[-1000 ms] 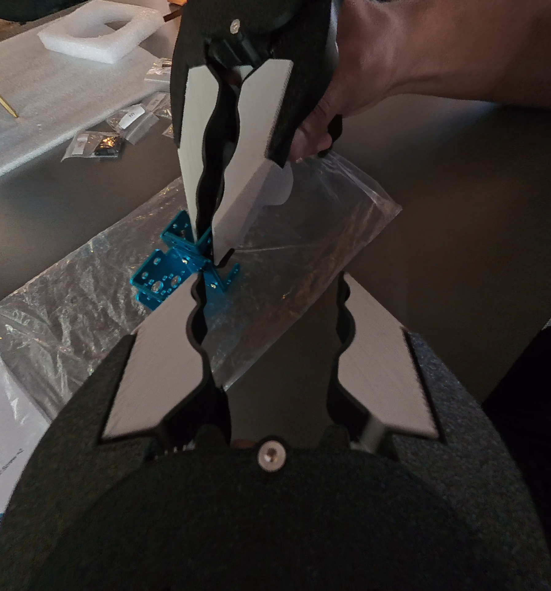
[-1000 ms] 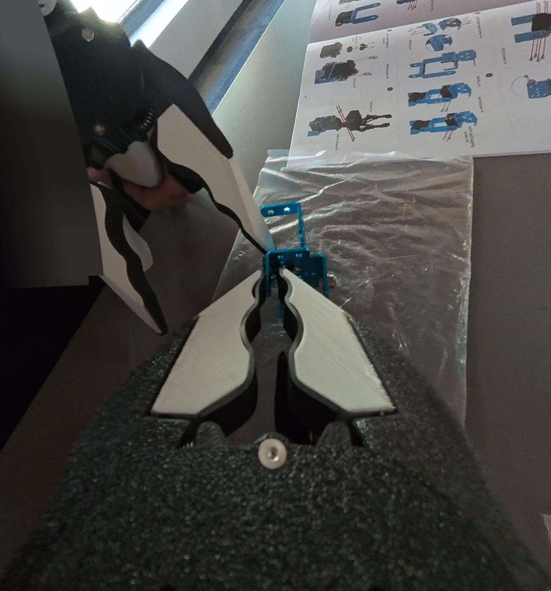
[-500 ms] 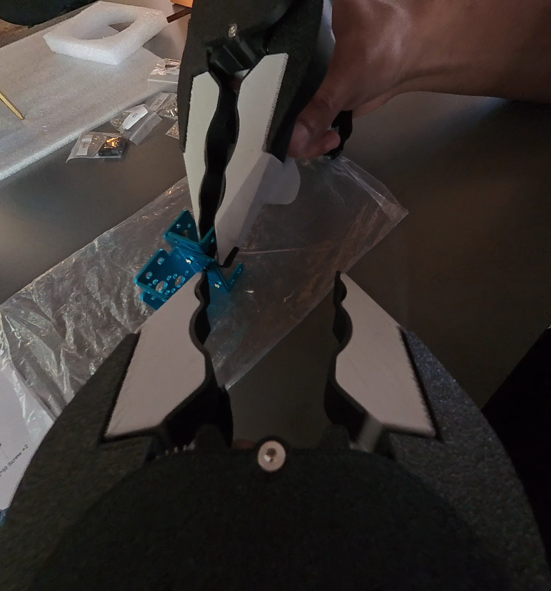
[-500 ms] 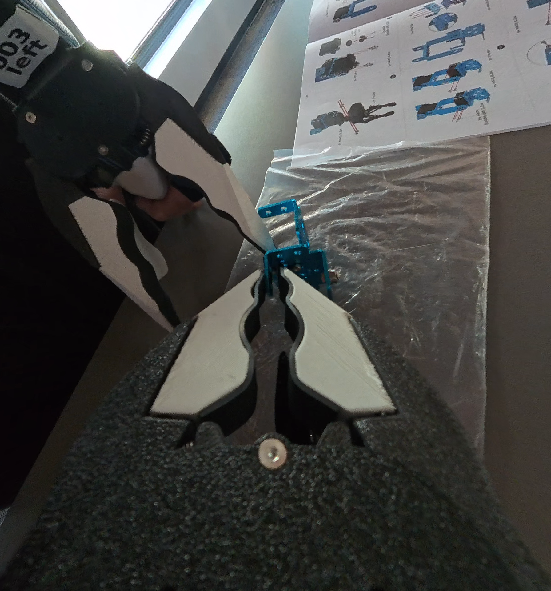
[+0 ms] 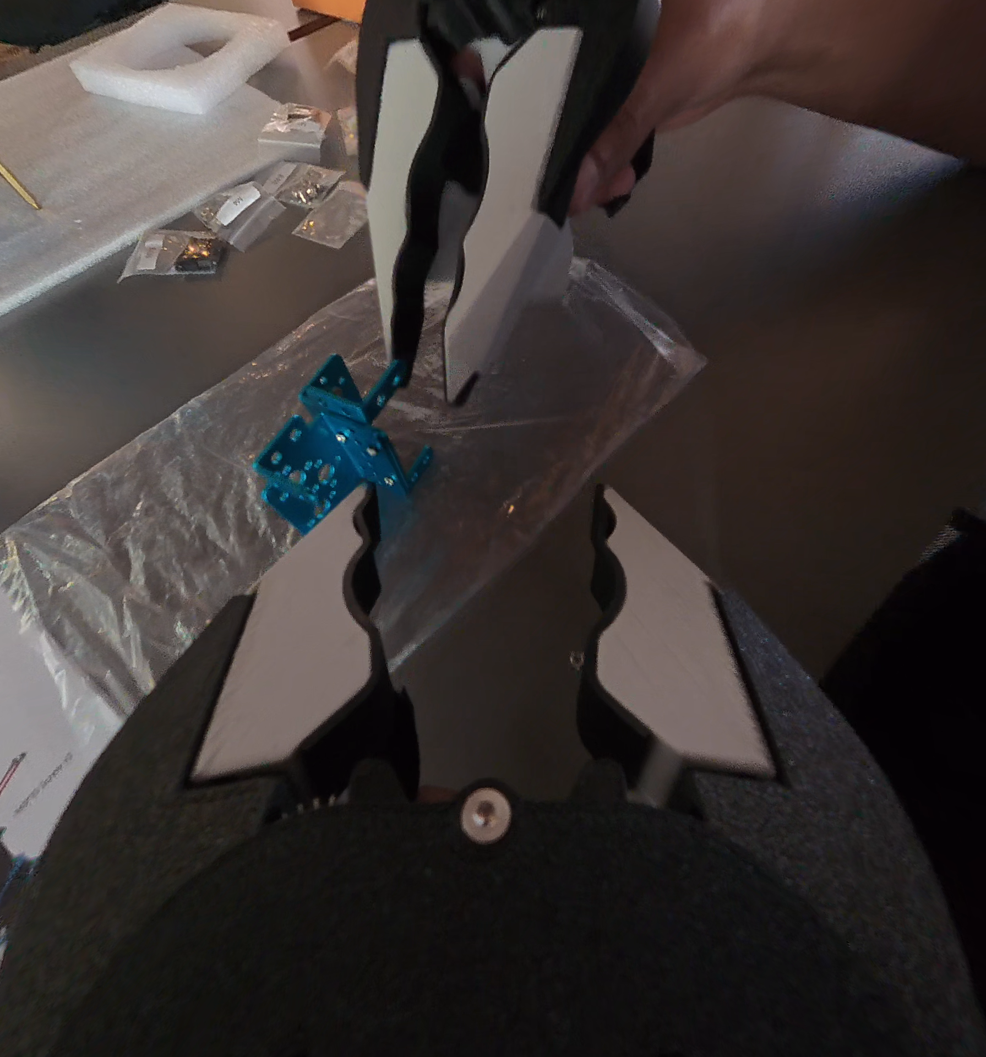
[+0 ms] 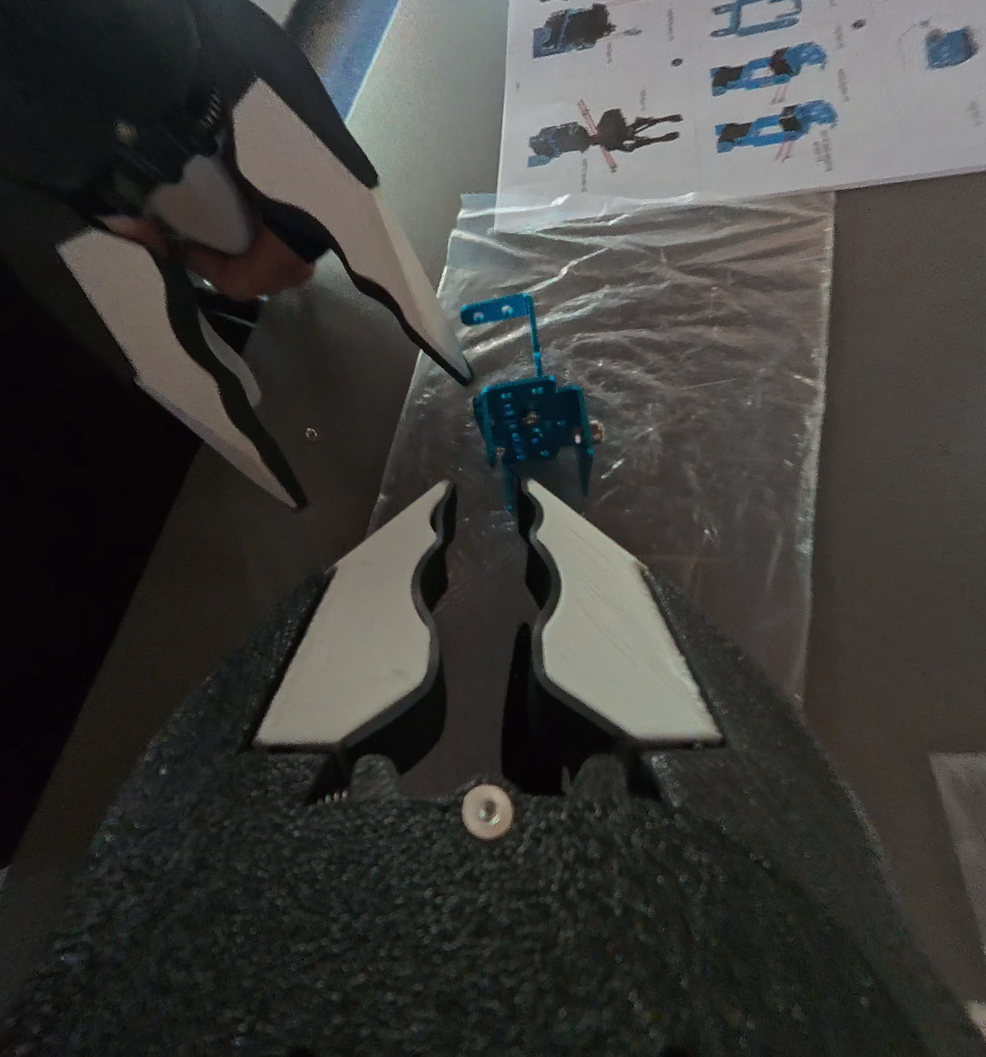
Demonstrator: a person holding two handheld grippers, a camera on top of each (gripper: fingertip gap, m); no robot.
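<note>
Right gripper (image 6: 487,495) released blue bracket (image 6: 530,429), loose screw (image 6: 309,433)

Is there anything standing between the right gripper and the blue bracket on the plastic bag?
Nothing visible. The right gripper is open just short of the blue bracket, with only the clear bag lying under both. The left gripper, also open, hangs off to the side, not between them.

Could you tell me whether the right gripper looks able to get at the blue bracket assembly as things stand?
Probably yes. The right gripper is open just short of the blue bracket assembly, which stands on the clear plastic bag. The left gripper hangs alongside, not between them.
</note>
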